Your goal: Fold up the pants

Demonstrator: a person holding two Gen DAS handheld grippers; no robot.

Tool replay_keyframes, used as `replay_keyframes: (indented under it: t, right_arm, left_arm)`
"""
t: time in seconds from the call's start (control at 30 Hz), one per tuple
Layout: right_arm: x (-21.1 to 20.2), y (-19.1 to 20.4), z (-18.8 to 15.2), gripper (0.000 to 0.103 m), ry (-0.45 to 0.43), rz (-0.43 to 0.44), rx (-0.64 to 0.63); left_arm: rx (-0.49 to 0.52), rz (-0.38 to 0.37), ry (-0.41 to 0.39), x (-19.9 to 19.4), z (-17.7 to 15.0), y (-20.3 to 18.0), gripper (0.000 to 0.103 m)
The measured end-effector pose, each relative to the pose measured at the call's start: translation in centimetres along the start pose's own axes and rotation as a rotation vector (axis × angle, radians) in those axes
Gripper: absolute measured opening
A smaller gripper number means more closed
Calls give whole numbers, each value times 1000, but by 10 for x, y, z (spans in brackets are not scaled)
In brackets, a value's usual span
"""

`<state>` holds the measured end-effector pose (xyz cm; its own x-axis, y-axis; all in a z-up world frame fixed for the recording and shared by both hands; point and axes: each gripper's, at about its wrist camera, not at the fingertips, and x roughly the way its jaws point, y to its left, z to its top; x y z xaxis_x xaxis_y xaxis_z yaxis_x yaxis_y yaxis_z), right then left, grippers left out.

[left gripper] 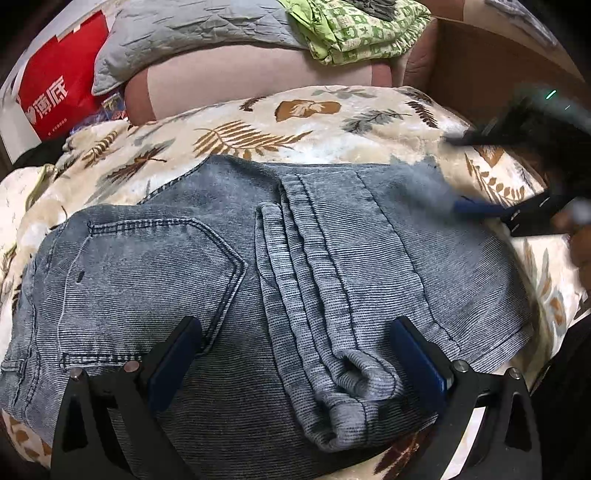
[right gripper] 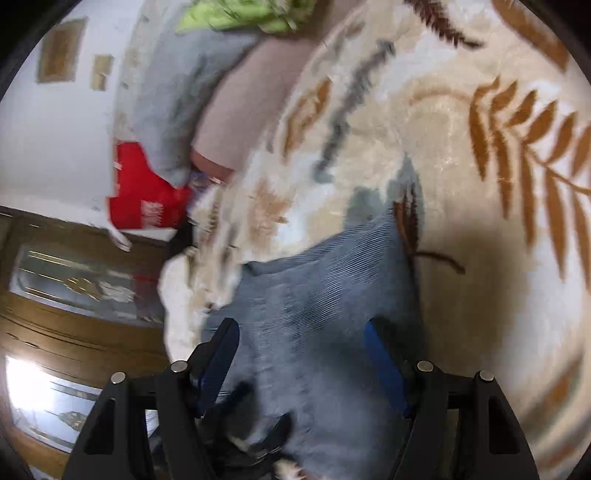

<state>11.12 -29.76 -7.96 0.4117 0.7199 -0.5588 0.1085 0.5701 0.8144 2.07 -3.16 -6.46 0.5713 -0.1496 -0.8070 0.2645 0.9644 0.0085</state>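
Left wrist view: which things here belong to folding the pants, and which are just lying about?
Belongs to the job:
- jeans, partly folded on the leaf-print blanket
- left gripper, open over them
- right gripper, at their far edge

Lying about:
- red bag
- grey quilt
- green cloth
- cardboard box

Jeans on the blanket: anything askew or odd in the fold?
Yes. On the jeans, a bunched ridge of pleats runs down the middle and ends in a puffed loop near the front edge, so the fold isn't flat. The rest lies smooth on the leaf-print blanket. No damage visible.
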Motion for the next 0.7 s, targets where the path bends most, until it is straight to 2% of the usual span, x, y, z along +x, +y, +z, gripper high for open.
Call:
replay_keyframes:
  t: [0.03, 0.07, 0.23, 0.37, 0.47, 0.5, 0.53, 0.6, 0.7]
  right_arm:
    - [11, -12, 2, 73, 21, -14, 48]
    - [9, -13, 2, 73, 5, 3, 54]
    - [-18, 7, -13, 73, -24, 33, 4]
    - [-29, 1, -50, 74, 4, 55, 15]
    - [-16, -17, -70, 74, 55, 24, 25]
    - [-19, -21, -71, 73, 30, 47, 40]
    - [-22, -18, -70, 73, 30, 45, 40]
    - [-30, -5, -71, 74, -4, 24, -28]
    - [-39, 10, -76, 74, -39, 48, -116]
  left_arm:
    - [3, -2, 1, 0, 0, 0, 101]
    - [5, -4, -1, 0, 0, 1, 101]
    - [4, -6, -8, -1, 0, -1, 101]
    - [-6, -12, -12, -2, 0, 0, 101]
    - [-13, -22, -11, -5, 2, 1, 101]
    - [-20, -20, -19, -9, 4, 4, 101]
    - [-29, -15, -34, -15, 5, 7, 101]
    - [-78, -9, -116, -39, 9, 20, 101]
    - [-152, 4, -207, -70, 5, 41, 101]
